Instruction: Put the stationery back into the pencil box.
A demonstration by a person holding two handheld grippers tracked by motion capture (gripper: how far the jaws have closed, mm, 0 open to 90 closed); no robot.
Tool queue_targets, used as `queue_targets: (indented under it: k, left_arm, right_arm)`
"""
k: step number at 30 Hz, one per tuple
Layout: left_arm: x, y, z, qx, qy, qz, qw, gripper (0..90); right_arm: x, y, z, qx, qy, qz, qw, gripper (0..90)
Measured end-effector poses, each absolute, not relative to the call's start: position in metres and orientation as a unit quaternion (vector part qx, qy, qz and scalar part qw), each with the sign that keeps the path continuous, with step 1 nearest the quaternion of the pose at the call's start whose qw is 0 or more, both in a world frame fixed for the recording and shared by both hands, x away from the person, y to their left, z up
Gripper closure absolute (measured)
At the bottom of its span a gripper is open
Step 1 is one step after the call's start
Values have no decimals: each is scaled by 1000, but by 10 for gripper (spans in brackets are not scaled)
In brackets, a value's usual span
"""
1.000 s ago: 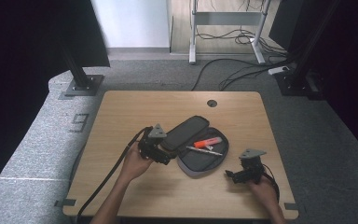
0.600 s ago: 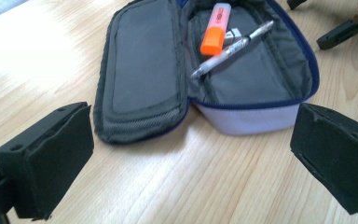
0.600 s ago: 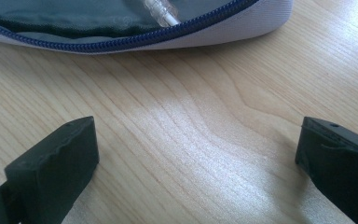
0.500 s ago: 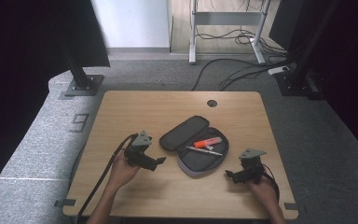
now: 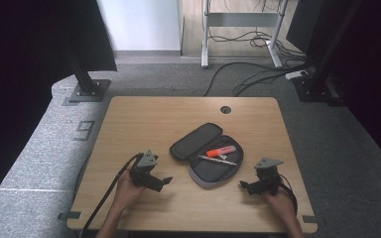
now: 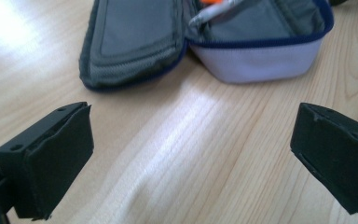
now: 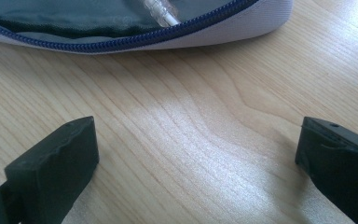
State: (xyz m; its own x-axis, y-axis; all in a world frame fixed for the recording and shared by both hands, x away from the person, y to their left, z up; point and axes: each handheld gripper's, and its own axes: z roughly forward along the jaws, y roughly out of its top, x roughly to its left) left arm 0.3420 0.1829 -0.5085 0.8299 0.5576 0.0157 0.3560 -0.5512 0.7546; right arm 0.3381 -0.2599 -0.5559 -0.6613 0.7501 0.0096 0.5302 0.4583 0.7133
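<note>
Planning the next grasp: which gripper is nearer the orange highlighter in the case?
Right, narrowly. The right gripper sits just below-right of the orange highlighter; the left gripper is farther, to its lower-left past the open case. Both are open.

the pen (image 7: 161, 11) and pencil case (image 7: 242, 25) are cropped by the top edge.

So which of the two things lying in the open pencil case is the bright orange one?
The chunky orange highlighter, lying nearer the grey case's flipped-open lid. The slim silver pen beside it is the other.
</note>
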Motion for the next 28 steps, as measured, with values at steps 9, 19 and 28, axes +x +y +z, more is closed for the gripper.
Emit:
queue_targets:
  k: [9, 19, 28]
  left_arm:
    - [341, 186, -528, 876, 268, 126, 382, 0]
    - [341, 180, -547, 890, 267, 124, 348, 0]
    - [344, 180, -548, 893, 284, 102, 334, 0]
  right_arm:
    - [338, -260, -556, 381, 840, 354, 155, 0]
    - [338, -260, -556, 381, 840, 354, 155, 0]
    - [338, -260, -556, 383, 839, 355, 156, 0]
